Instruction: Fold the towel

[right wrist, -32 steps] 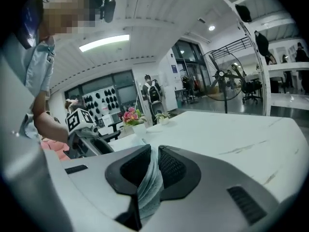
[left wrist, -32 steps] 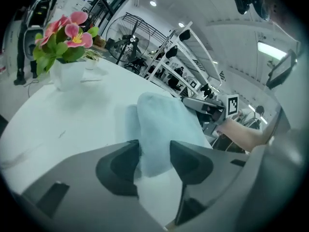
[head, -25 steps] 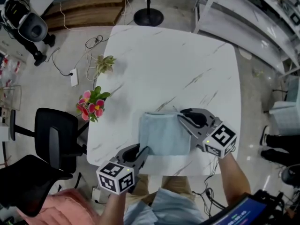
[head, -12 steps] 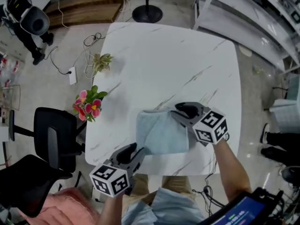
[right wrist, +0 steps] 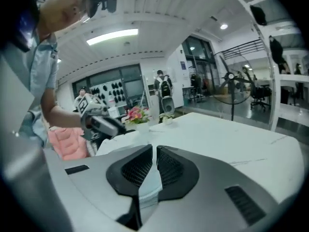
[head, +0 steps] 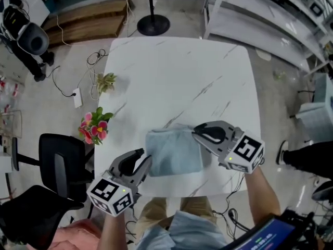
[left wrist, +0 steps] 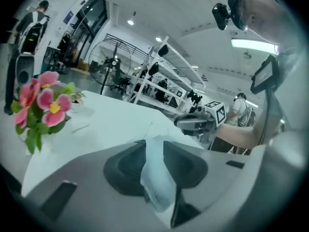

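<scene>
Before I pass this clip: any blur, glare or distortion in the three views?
Head view: evenly lit, sharp, table edges slightly bowed. Left gripper view: fisheye with dark corners, ceiling light blown out, towel between the jaws slightly soft. Right gripper view: same dark rim, strip light bright.

— Anything over there you can actually read?
— Not a word. The left cube (head: 109, 194) on the left hand-held gripper (head: 144, 160) and the right cube (head: 245, 152) on the right hand-held gripper (head: 195, 134) carry only black-and-white square patterns, no letters or numbers.
— And the screen (head: 270, 234) low at the person's side?
— Coloured lines, too small to read. The small blue sign (left wrist: 67, 17) on the far wall is the same, just a blur
</scene>
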Available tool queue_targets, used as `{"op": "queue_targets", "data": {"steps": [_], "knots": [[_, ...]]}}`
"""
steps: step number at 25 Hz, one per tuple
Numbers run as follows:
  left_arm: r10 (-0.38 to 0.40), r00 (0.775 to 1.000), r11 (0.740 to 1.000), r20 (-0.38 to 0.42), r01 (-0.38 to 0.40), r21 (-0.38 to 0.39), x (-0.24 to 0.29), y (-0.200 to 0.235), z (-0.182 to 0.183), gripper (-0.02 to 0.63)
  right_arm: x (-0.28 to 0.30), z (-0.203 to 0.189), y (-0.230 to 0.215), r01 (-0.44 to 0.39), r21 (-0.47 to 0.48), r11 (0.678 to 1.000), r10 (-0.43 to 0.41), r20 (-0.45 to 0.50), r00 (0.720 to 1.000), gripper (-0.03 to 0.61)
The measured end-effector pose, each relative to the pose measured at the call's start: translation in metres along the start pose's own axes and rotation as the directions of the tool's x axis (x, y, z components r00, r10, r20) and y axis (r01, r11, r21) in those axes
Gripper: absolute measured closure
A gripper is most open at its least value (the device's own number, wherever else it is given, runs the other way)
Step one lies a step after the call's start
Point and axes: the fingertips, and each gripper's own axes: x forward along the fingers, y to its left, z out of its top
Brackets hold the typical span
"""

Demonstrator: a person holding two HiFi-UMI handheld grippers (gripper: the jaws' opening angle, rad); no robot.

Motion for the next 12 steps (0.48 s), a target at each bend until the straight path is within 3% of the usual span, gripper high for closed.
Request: {"op": "queue_targets", "data": {"steps": [2, 4, 9, 12], "knots": [[-0.041, 0.999, 0.998, -0.020, 0.042, 0.036, 0.023, 0.004, -0.001, 0.505, 0.010, -0.019, 0.013, -0.039, -0.052, 0.998, 0.035, -0.070, 0.997, 0.538], [-0.047, 0.998, 0.997, -0.051, 0.049, 0.051, 0.041, 0.018, -0.006, 0.510, 0.021, -0.034, 0.005, -0.007, -0.065, 0.998, 0.000, -0.107, 0.994, 0.546], [0.005, 0.995, 1.000, -0.098, -0.002, 0.031, 0.059, 0.055, -0.012, 0.549, 0.032, -0.059, -0.020, 0.040, -0.023, 0.999, -0.043, -0.159, 0.986, 0.561], [0.028, 0.997, 0.998, -0.075, -0.024, 0.050, 0.053, 0.058, -0.003, 0.561, 0.036, -0.064, -0.020, 0.038, -0.029, 0.999, -0.043, -0.166, 0.985, 0.561]]}}
